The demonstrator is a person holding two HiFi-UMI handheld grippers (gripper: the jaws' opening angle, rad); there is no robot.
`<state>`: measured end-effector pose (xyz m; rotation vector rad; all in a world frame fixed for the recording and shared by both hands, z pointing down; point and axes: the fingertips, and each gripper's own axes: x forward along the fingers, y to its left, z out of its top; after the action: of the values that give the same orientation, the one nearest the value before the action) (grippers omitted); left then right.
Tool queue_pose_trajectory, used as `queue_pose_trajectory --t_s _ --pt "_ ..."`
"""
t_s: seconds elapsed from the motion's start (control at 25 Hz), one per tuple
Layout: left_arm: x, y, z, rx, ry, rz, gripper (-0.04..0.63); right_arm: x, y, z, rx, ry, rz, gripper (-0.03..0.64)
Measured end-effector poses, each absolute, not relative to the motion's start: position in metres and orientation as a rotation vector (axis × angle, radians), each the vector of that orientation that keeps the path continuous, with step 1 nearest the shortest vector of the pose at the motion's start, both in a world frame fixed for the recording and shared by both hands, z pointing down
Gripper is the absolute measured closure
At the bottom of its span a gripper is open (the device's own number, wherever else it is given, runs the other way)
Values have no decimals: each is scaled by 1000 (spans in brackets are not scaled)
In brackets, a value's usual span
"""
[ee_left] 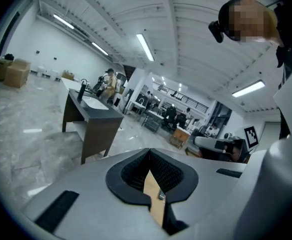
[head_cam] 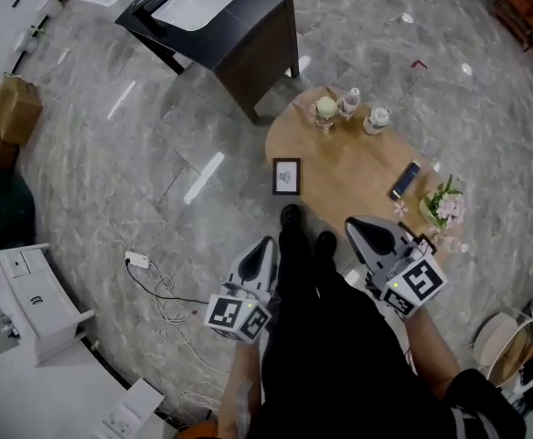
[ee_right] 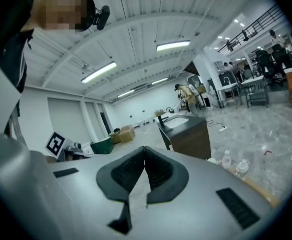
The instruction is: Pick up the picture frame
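The picture frame [head_cam: 286, 176], small with a dark border, lies flat near the left edge of the oval wooden table [head_cam: 348, 176]. My two grippers hang short of the table, over the person's dark clothing and shoes. The left gripper [head_cam: 267, 243] is below the frame, pointing toward it, and its jaws meet at the tip [ee_left: 149, 154] with nothing held. The right gripper [head_cam: 353, 224] sits at the table's near edge, to the right of the frame. Its jaws [ee_right: 144, 150] also touch at the tip and hold nothing. The frame shows in neither gripper view.
The table carries a candle jar [head_cam: 325, 110], two bottles [head_cam: 349, 101] [head_cam: 376, 119], a phone [head_cam: 405, 179] and flowers [head_cam: 444, 204]. A dark cabinet with a white basin [head_cam: 213, 16] stands beyond. A power strip and cable [head_cam: 138, 260] lie on the floor to the left.
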<state>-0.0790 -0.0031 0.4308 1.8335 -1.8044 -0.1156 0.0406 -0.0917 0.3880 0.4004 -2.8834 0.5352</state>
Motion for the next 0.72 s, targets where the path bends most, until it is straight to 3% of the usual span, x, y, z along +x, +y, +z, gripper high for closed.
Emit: queue_pose_trajectory --t_s 0.72 --pt "-170 -93 629 1787 -1495 20 581 -67 -147 455 399 -2657 529 604"
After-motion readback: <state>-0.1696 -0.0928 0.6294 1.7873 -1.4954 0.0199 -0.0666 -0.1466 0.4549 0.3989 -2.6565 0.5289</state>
